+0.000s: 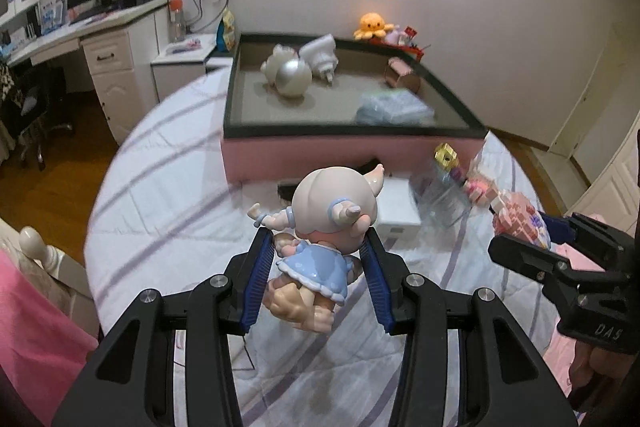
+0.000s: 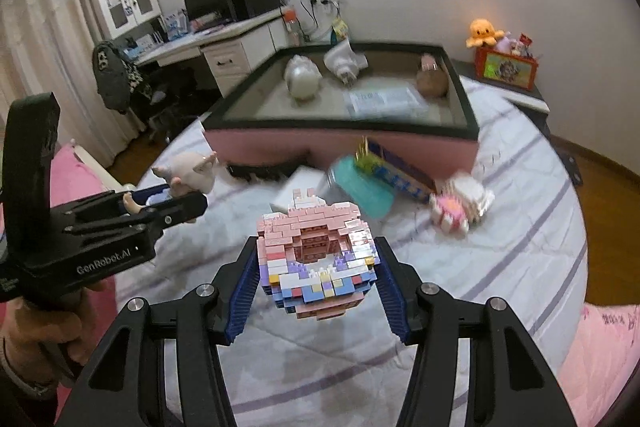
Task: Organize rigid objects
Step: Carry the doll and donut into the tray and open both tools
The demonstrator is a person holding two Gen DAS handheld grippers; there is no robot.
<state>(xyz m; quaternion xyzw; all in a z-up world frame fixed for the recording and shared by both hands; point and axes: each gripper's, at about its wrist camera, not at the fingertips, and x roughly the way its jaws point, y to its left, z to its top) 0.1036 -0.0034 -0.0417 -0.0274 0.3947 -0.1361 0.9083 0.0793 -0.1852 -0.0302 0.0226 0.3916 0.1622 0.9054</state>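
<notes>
Figurine [image 1: 320,239] clamped in left gripper [image 1: 320,279], brick model [image 2: 316,259] in right gripper [image 2: 316,291]; risk: top-heavy doll twisting loose, bricks shedding over bed [image 1: 168,187] before reaching tray [image 1: 400,131].

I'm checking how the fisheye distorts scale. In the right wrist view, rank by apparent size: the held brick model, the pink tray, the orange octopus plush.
1. pink tray
2. brick model, enlarged by nearness
3. orange octopus plush

A doll [image 1: 320,227] with a pale head and blue dress is being held upright above the bed. A pink and purple brick model [image 2: 316,259] is being held beside it. A smaller pink brick toy [image 2: 456,207] is lying on the bed.
</notes>
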